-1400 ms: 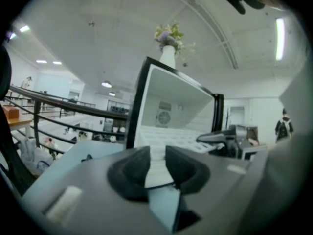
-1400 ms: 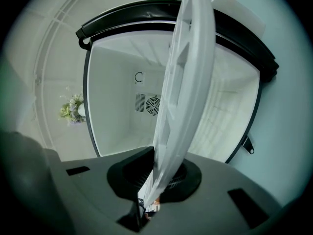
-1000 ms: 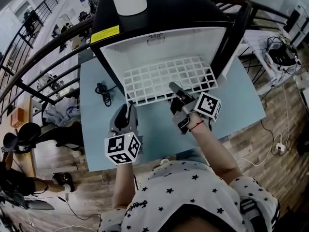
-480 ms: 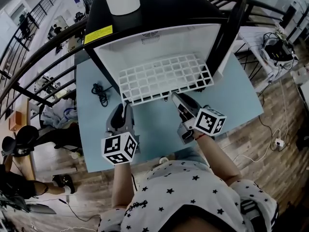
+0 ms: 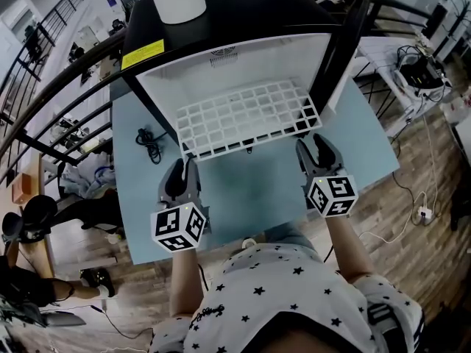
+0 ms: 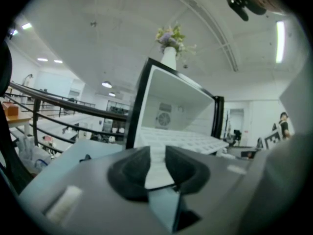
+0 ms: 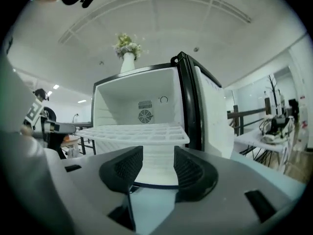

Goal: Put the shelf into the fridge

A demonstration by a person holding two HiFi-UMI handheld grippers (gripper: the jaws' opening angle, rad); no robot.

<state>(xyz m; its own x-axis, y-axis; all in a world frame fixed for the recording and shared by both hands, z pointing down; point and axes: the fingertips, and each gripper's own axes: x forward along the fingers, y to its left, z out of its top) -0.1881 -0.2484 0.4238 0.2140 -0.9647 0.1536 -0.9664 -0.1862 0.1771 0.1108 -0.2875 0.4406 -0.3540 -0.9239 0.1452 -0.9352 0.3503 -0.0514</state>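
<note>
The right gripper (image 5: 315, 145) has been carried from the middle of the shelf's (image 5: 243, 116) front edge to its right front corner and rolled upright, and its jaws have just been opening; nothing is held between them, and the shelf's edge is seen ahead through the gap; the left gripper (image 5: 184, 169) has been kept in place just short of the left front corner, its jaws likewise apart and nothing gripped, with only the white shelf seen beyond them; the shelf is lodged level and part-way inside the open fridge (image 5: 250, 13), its front rows projecting over the blue surface (image 5: 250, 197); the task is therefore judged unfinished; one gripper appears to have been set at each corner so that the shelf can be pushed in evenly and kept from skewing; a push from one side alone would probably jam it; the door (image 5: 352, 57) is swung aside at the right, out of the way.
</note>
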